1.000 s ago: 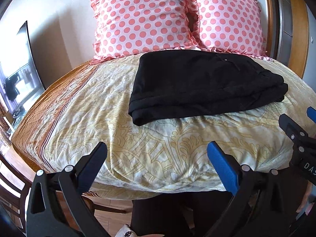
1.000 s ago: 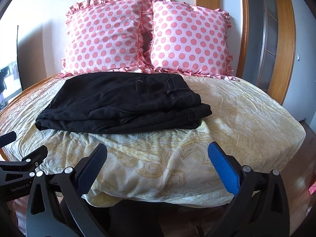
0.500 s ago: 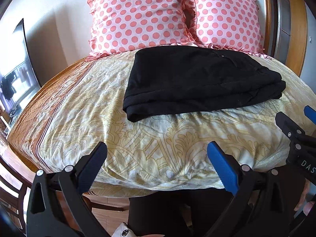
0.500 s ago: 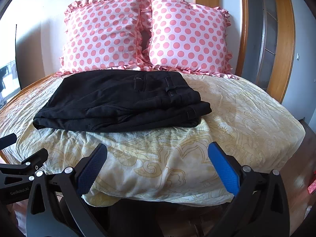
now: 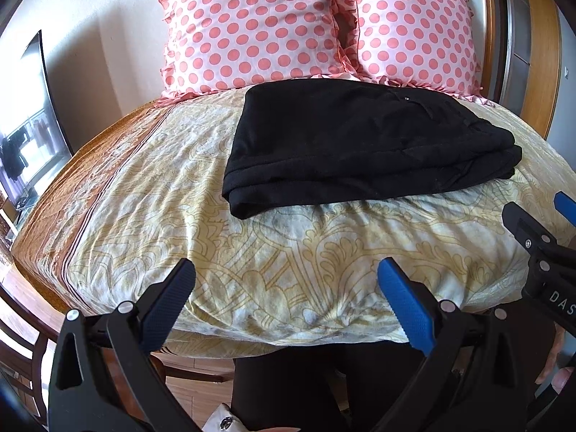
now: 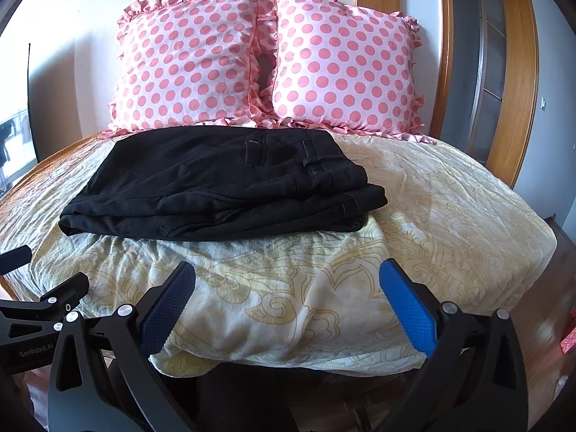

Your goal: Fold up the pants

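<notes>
— Yellow patterned bedspread (image 6: 450, 223) all over the bed, two pink polka-dot pillows (image 6: 187, 68) propped against the wall at the head. You see where the pants are?

— Black pants (image 6: 216, 183), lying on the bedspread just in front of the pillows, towards the left half of the bed from where the right-hand camera looks. They're folded into a flat stack, several layers showing along the near edge. The waistband end with its belt loops is at the right side of the stack.

— Anything touching them?

— No. Both tools are held back at the foot of the bed, well apart from the pants. The left gripper (image 5: 286, 288) has its jaws spread wide with nothing between them, only bedspread showing behind the gap.

— And the other?

— The right gripper (image 6: 288, 288) is the same, blue pads far apart and empty. In the left view its tip pokes in at the right edge, and some fingers (image 5: 554, 370) of the person show below it.

— What else is round the bed?

— A wooden door frame (image 6: 514, 82) on the right, a dark screen (image 5: 39, 115) leaning by the wall on the left, and a socket plate on the wall above the pillows.
</notes>
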The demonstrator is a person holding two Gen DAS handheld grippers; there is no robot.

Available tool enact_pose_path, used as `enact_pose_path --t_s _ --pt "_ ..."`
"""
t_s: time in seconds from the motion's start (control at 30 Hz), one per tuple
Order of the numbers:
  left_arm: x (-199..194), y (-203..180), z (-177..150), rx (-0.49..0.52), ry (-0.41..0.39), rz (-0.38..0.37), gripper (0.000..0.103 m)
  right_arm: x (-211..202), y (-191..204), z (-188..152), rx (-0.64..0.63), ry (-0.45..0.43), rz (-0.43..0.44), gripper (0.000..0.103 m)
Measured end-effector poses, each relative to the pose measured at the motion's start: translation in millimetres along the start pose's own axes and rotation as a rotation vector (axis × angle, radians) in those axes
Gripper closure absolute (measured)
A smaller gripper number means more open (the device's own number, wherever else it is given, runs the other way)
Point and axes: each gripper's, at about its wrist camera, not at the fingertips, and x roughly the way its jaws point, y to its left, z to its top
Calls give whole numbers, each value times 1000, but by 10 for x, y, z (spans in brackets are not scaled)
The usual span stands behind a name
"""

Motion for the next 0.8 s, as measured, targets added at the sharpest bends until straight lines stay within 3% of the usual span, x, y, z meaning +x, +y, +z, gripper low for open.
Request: enact_pose_path --t_s 0.8 --pt "63 33 10 -10 16 -17 2 15 17 5 -2 3 -1 1"
